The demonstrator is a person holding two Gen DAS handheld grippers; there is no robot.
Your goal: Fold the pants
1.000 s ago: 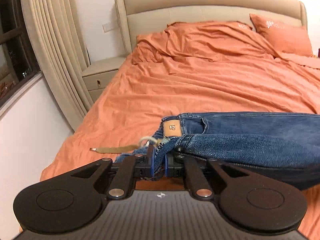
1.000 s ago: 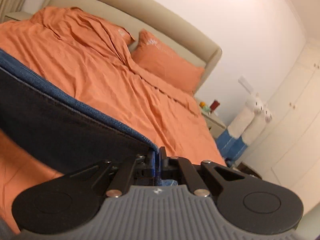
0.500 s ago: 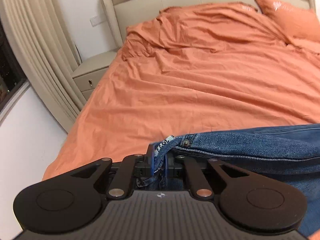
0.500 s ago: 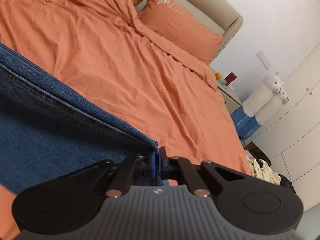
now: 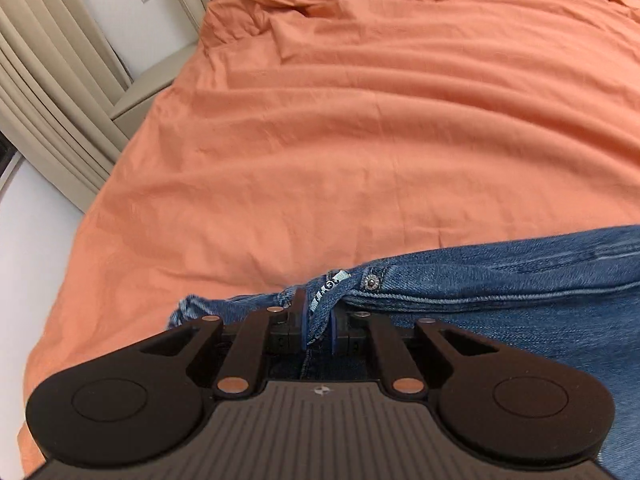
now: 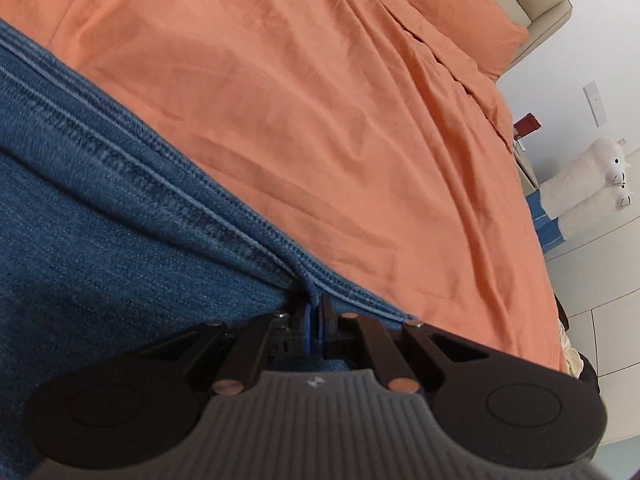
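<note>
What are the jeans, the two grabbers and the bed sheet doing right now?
jeans: bunched up, pinched at two spots, partly lying on the sheet.
left gripper: shut on the jeans, near the metal button.
right gripper: shut on the jeans, at a stitched seam.
orange sheet: spread over the bed, wrinkled.

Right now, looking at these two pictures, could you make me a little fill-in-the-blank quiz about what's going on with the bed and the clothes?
1. Both tools are pinching a pair of blue ____.
2. The sheet on the bed is ____ in colour.
3. The left tool grips the jeans close to a small metal ____.
4. Beside the bed, in the right tool's view, stands a ____ plush toy.

Missing words: jeans; orange; rivet; white
</note>
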